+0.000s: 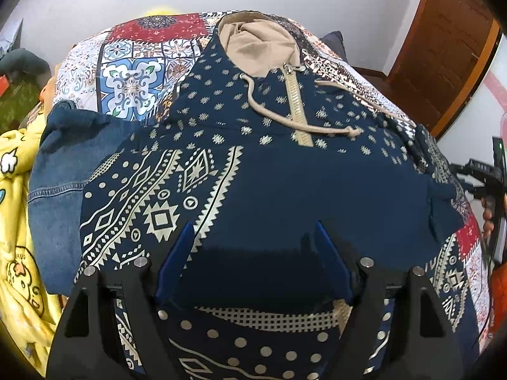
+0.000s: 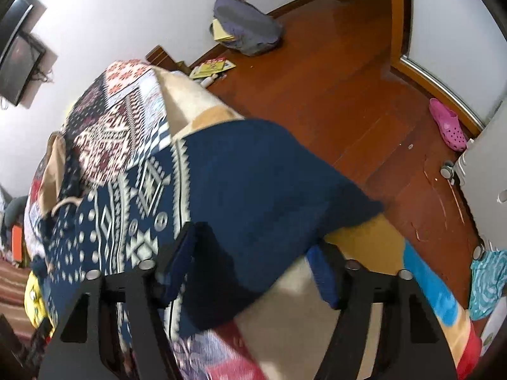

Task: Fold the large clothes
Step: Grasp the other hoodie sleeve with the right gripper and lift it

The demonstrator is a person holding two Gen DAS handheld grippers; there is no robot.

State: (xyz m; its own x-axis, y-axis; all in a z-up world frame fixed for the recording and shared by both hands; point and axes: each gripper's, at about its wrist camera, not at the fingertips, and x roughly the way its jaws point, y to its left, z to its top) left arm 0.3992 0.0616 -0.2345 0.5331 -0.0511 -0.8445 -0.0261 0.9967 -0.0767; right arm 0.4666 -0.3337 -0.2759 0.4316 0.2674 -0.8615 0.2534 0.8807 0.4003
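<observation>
Across the patchwork bed (image 1: 133, 72), yellow cartoon bedding (image 1: 19, 221) and a denim garment (image 1: 57, 164) crowd the left edge, just beside the navy patterned hoodie (image 1: 285, 171) lying face up, tan hood away. Left gripper (image 1: 253, 253) fingers stand wide over its hem. Right gripper (image 2: 253, 272), fingers wide, straddles a blurred sleeve (image 2: 269, 190) overhanging the bed's right edge above bare wood floor (image 2: 348, 79). No writing is legible.
</observation>
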